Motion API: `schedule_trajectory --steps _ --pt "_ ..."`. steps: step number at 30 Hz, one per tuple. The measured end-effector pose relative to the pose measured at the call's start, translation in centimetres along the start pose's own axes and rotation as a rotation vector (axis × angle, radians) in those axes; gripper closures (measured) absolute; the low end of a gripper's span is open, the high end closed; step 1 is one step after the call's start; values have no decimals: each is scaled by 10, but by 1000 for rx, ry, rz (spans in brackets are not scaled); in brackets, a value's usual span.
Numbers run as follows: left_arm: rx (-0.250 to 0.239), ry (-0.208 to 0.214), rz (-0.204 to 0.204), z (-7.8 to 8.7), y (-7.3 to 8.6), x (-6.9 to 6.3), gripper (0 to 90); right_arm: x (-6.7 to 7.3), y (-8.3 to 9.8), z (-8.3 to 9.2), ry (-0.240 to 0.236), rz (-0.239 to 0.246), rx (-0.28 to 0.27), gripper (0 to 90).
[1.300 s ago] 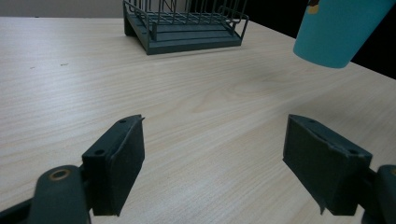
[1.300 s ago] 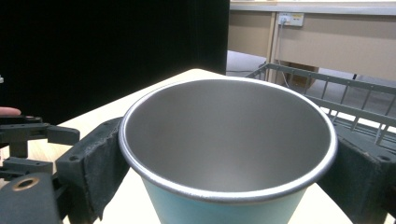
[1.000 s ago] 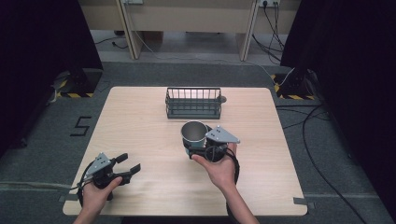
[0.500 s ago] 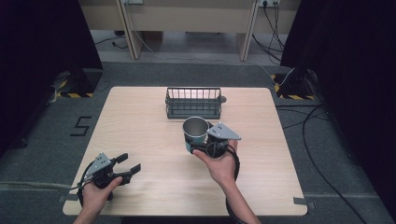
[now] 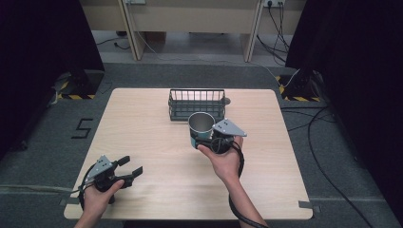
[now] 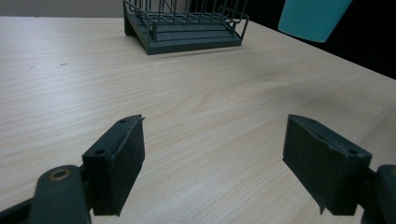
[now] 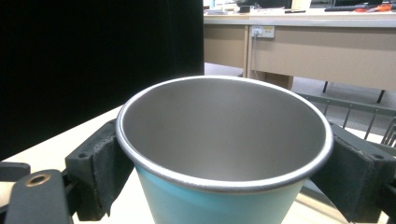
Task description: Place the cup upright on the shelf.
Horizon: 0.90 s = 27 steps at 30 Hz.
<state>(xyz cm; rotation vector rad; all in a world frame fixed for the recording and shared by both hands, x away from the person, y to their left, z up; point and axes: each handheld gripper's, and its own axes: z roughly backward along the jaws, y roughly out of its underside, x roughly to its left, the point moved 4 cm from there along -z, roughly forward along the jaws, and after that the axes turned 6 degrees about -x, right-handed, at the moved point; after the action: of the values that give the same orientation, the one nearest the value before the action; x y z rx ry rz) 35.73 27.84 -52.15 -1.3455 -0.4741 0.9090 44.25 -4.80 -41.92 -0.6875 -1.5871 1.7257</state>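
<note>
At the near left corner of the wooden table (image 5: 157, 156) the left gripper (image 5: 128, 172) is held low over the surface by the person's left hand (image 5: 97, 197). Its two black jaws are spread wide apart, and in the left gripper view only bare wood is seen between them. The fingertips (image 6: 119, 165) are not touching anything. A black cable (image 5: 86, 176) is looped around this hand.

Further in, a little right of the middle of the table, the right gripper (image 5: 205, 139) is held by the person's right hand (image 5: 225, 159), and a grey three-cornered plate (image 5: 229, 127) is seen on top of it. The jaws have just been closing, and a cup (image 5: 201, 127) is between them. In the right gripper view the two pads are pressed against the opposite sides of the cup (image 7: 224, 154), just under its rolled metal rim, so the cup is clamped. The cup is kept upright, with its open mouth turned up. Its inside is of plain grey metal and its outer wall is turquoise. In the left gripper view the turquoise bottom part (image 6: 314, 18) is seen raised above the table, so the cup is lifted and not standing on the wood.

Just behind the cup, near the far edge of the table, a dark wire basket (image 5: 196, 104) is placed on the wood. The cup is close to its front side but is not inside it.

Behind the table, a light desk (image 5: 190, 19) is seen on the grey floor.
</note>
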Motion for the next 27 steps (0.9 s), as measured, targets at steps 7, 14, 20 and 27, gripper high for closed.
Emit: schedule_trajectory --steps 7,14,20,27 --pt "-4 -2 1 1 -1 0 204 -6 -7 -5 15 5 -9 135" --pt "-7 -4 3 1 -1 1 204 -13 -13 -11 35 -2 -18 135" --pt "-6 -4 3 1 -1 2 204 -16 -16 -14 44 -6 -24 135" --pt "-7 -3 4 1 -1 1 204 -18 -22 -19 52 -5 -34 135"
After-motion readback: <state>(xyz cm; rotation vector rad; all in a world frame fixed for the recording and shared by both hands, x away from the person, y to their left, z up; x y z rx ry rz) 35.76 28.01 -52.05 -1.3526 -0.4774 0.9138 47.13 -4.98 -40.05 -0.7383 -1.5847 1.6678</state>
